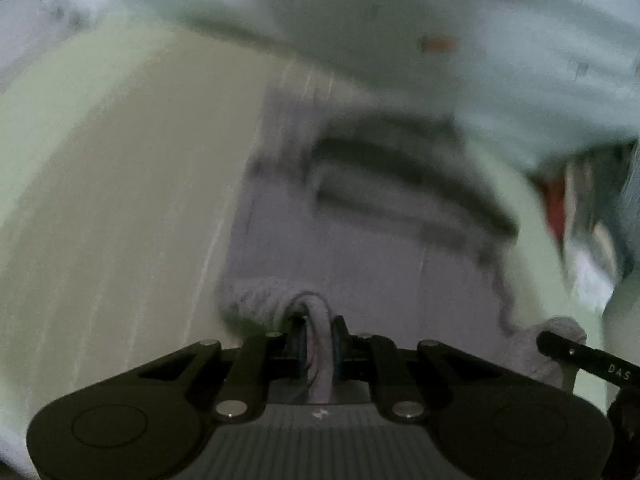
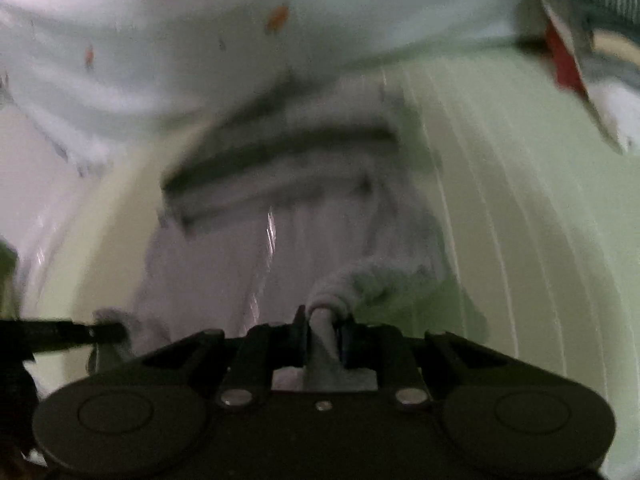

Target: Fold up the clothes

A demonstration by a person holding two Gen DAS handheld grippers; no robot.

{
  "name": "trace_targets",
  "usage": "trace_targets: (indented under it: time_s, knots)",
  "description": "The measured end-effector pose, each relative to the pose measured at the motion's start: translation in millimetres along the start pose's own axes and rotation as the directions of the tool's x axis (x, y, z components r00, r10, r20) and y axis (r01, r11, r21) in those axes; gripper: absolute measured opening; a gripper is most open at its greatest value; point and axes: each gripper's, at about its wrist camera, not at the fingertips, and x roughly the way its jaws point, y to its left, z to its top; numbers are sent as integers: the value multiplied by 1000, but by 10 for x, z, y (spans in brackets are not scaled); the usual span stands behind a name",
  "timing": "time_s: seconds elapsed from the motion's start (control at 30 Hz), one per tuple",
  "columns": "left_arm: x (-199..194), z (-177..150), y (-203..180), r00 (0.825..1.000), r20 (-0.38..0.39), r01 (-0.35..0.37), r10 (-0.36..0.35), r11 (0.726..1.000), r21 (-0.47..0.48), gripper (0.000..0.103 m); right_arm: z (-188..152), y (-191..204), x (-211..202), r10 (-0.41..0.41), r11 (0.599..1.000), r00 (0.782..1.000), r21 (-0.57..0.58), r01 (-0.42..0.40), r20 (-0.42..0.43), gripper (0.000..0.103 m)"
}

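Observation:
A pale lilac-grey garment (image 1: 360,248) with dark stripes across its far part lies on a light green surface (image 1: 100,200). My left gripper (image 1: 320,344) is shut on a bunched corner of the garment. My right gripper (image 2: 324,328) is shut on another corner of the same garment (image 2: 260,240). Each gripper's finger shows at the edge of the other's view: the right gripper (image 1: 576,356) low right, the left gripper (image 2: 92,332) low left. Both views are blurred by motion.
A pale blue-white cloth (image 1: 400,12) with small orange marks covers the far side, also seen in the right wrist view (image 2: 200,40). Red and white items (image 2: 568,64) lie at the far right. Clear plastic (image 2: 36,220) lies at the left.

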Motion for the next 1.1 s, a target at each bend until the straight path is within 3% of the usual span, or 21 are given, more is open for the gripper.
trace_targets:
  time_s: [0.17, 0.23, 0.3, 0.4, 0.47, 0.53, 0.6, 0.63, 0.67, 0.83, 0.87, 0.9, 0.93, 0.97, 1.0, 1.07, 1.1]
  knots:
    - [-62, 795, -141, 982, 172, 89, -83, 996, -27, 14, 749, 8, -21, 24, 998, 983, 46, -33, 183, 15]
    - [48, 1031, -165, 974, 202, 113, -105, 993, -32, 14, 979, 0, 42, 4, 999, 971, 47, -16, 239, 15]
    - [269, 1156, -174, 977, 198, 95, -86, 995, -39, 15, 1118, -35, 177, -31, 999, 963, 37, 22, 268, 17]
    - [809, 1188, -120, 995, 102, 5, 0, 999, -50, 21, 1168, -175, 601, -78, 995, 974, 70, 64, 215, 26]
    - [1049, 1170, -36, 1000, 13, -9, 10, 995, -99, 24, 1112, -270, 957, -138, 988, 983, 90, 128, 124, 49]
    - [1118, 1119, 47, 1000, -16, -1, -2, 986, -169, 30, 1047, -328, 1172, -174, 979, 984, 118, 169, 37, 51]
    - [1070, 1071, 74, 1000, -18, 7, -10, 983, -185, 50, 957, -374, 1147, -143, 976, 990, 167, 139, 15, 61]
    - [1049, 1047, 77, 1000, -20, 11, -15, 985, -174, 53, 919, -393, 1108, -140, 972, 990, 193, 136, 5, 70]
    - [1039, 1022, 77, 999, -25, 16, -20, 988, -156, 54, 889, -409, 1063, -138, 968, 990, 210, 136, -4, 75]
    - [1080, 849, 129, 997, -77, 17, -27, 991, -132, 53, 697, -515, 933, -106, 956, 994, 274, 106, -14, 79]
    - [1100, 820, 149, 995, -91, 20, -33, 990, -139, 52, 676, -530, 951, -97, 952, 995, 289, 99, -20, 76]
    - [1122, 802, 156, 995, -97, 23, -37, 990, -140, 45, 665, -538, 978, -82, 951, 996, 297, 87, -27, 73]
    - [1140, 801, 156, 994, -103, 21, -36, 991, -135, 36, 655, -545, 1006, -68, 949, 997, 305, 75, -34, 61]
    - [1154, 807, 157, 993, -111, 17, -32, 991, -131, 18, 654, -546, 1020, -52, 950, 998, 305, 61, -38, 42]
    - [1169, 813, 158, 992, -119, 13, -28, 992, -126, 15, 664, -538, 1019, -36, 954, 999, 295, 46, -39, 34]
    - [1120, 854, 166, 993, -103, 36, -50, 991, -132, 13, 685, -523, 1016, -4, 962, 999, 274, 15, -42, 7]
    - [1066, 894, 167, 994, -87, 52, -64, 989, -137, 13, 710, -510, 1001, 13, 965, 999, 263, -2, -40, 7]
